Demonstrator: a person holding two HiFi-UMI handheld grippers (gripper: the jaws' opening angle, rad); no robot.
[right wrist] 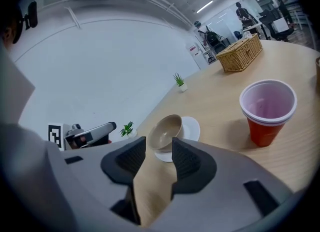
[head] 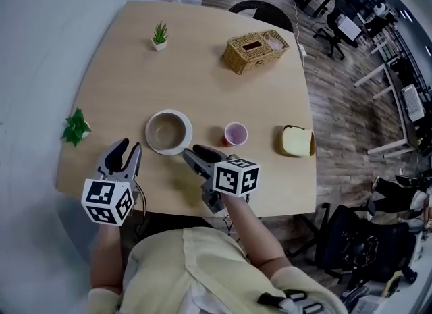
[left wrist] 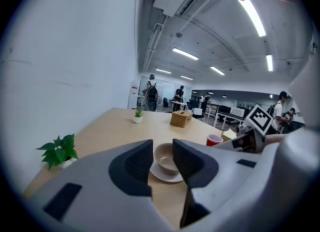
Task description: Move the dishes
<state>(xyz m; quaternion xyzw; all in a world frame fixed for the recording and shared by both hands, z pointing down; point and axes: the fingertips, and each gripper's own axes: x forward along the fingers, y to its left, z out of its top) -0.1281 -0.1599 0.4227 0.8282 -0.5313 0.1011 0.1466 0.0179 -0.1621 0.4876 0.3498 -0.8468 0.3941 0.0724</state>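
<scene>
From the head view, the table carries one bowl on one saucer, set near the front edge. There is also one red cup, one wicker basket, one yellow block by the right edge and two small plants. The middle of the table is bare. The left gripper stands near the saucer's front left, and the right gripper is just beside its front right, with the cup close by.

In the left gripper view the jaws stand wide with nothing pinched. The bowl lies beyond the gap, with bare wood before it.

The right gripper view likewise shows parted, empty jaws. The bowl is just past them, and the cup stands off to the right.
</scene>
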